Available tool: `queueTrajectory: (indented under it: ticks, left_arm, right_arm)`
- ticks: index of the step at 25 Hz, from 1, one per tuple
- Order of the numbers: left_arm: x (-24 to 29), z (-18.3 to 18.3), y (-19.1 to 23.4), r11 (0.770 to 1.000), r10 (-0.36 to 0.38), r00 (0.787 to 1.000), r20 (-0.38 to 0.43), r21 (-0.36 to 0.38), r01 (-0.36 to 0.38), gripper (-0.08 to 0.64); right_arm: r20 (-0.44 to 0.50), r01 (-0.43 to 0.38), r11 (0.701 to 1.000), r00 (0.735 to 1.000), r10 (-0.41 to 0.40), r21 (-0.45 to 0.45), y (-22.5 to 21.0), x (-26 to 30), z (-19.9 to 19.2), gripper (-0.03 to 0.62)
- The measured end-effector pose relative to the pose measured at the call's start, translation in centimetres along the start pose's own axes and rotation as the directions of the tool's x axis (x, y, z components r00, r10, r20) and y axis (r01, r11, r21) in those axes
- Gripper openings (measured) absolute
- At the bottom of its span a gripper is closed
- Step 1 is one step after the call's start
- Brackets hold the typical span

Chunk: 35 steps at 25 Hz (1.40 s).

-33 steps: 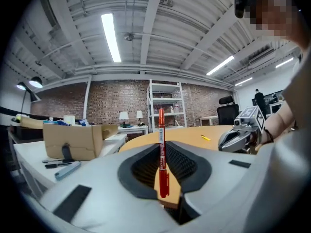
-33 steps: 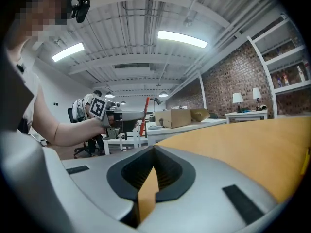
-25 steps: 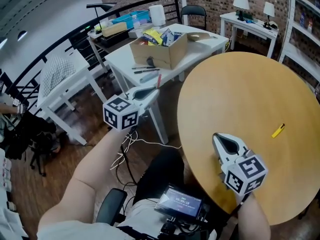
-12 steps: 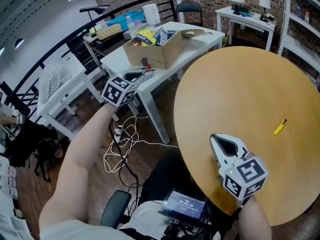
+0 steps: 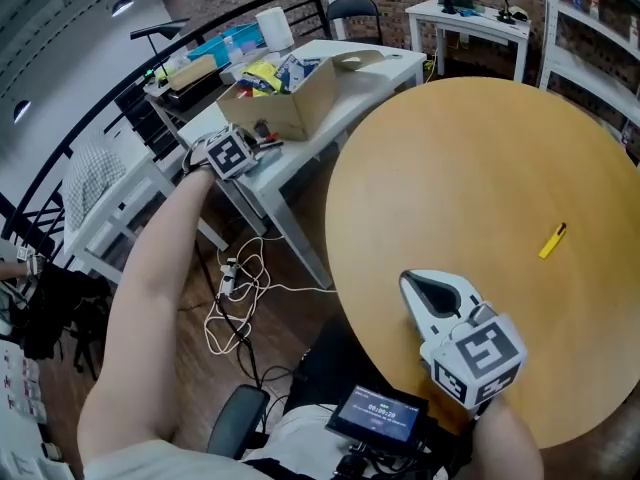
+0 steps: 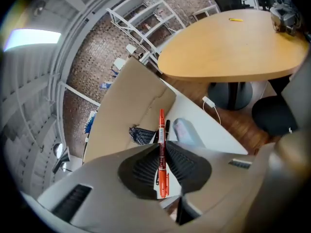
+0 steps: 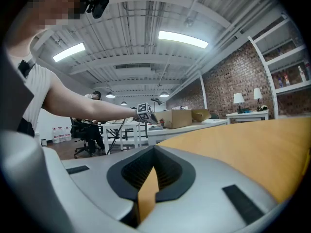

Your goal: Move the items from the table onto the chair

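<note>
Head view: left hand-held gripper (image 5: pixel 255 140) reaches over the white desk (image 5: pixel 375 68), just beside the cardboard box (image 5: pixel 300 108). Right hand-held gripper (image 5: pixel 412 283) sits over the round wooden desk (image 5: pixel 450 158), well apart from 1 small yellow item (image 5: pixel 552 240). Left gripper view: the jaws are clamped narrowly on an orange pen (image 6: pixel 161 130) lying lengthwise between them. Right gripper view: the jaws meet at the tips, with nothing between them.

Orange pen (image 6: pixel 161 130), yellow stick (image 5: pixel 552 240), tan table (image 5: pixel 450 158)
</note>
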<state>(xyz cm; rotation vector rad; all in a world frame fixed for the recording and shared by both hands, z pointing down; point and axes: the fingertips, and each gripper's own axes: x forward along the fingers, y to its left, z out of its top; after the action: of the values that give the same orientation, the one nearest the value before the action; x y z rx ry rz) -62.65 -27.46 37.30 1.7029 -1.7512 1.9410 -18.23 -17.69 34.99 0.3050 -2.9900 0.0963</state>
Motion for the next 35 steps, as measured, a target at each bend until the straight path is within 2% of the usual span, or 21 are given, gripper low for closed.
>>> queueTrajectory:
  ticks: [2, 5, 12, 17, 21, 24, 26, 31, 33, 35]
  left_arm:
    - [0.6, -0.1, 0.2, 0.999, -0.012, 0.999, -0.035, 0.033, 0.013, 0.054]
    - [1.6, -0.6, -0.2, 0.998, -0.046, 0.996, -0.07, 0.03, 0.048, 0.057]
    - [1.6, 0.1, 0.5, 1.0, -0.007, 0.999, -0.048, 0.003, 0.007, 0.127]
    - [0.2, 1.6, 1.3, 0.999, 0.052, 0.999, 0.016, 0.014, -0.052, 0.129]
    - [-1.7, 4.3, -0.2, 0.999, 0.027, 0.995, 0.093, 0.021, -0.029, 0.129]
    - [-3.8, 6.8, -1.7, 1.0, 0.013, 0.983, 0.186, -0.009, -0.011, 0.117]
    - [-5.6, 8.9, -3.8, 0.998, -0.023, 0.961, 0.277, -0.044, 0.037, 0.053]
    - [-9.5, 13.2, -10.6, 0.989, -0.1, 0.868, 0.486, -0.047, 0.14, 0.023]
    - [-11.3, 14.7, -13.0, 0.98, -0.132, 0.825, 0.549, -0.051, 0.191, 0.022]
    - [-13.2, 16.1, -15.0, 0.963, -0.161, 0.769, 0.618, -0.071, 0.259, 0.021]
  right_arm:
    - [0.0, 0.0, 1.0, 1.0, 0.0, -0.002, 0.0, -0.1, 0.0, 0.006]
    - [0.001, 0.0, 1.0, 1.0, 0.0, -0.003, 0.1, -0.1, -0.1, 0.006]
    - [0.002, -0.003, 1.0, 1.0, 0.003, -0.002, 0.1, -0.2, -0.1, 0.006]
    - [-0.004, -0.011, 1.0, 1.0, 0.011, -0.003, 0.2, 0.0, -0.2, 0.005]
    - [-0.005, -0.009, 1.0, 1.0, 0.009, 0.001, 0.1, 0.0, -0.2, 0.006]
    - [-0.004, -0.007, 1.0, 1.0, 0.007, 0.007, 0.1, 0.1, -0.3, 0.006]
    - [-0.003, -0.007, 1.0, 1.0, 0.007, 0.006, 0.1, 0.2, -0.4, 0.005]
    - [-0.013, -0.006, 1.0, 1.0, 0.006, 0.001, 0.1, 0.0, -0.6, 0.005]
    - [-0.014, -0.005, 1.0, 1.0, 0.005, 0.001, 0.1, 0.1, -0.7, 0.005]
    - [-0.015, -0.004, 1.0, 1.0, 0.004, 0.001, 0.0, 0.2, -0.7, 0.005]
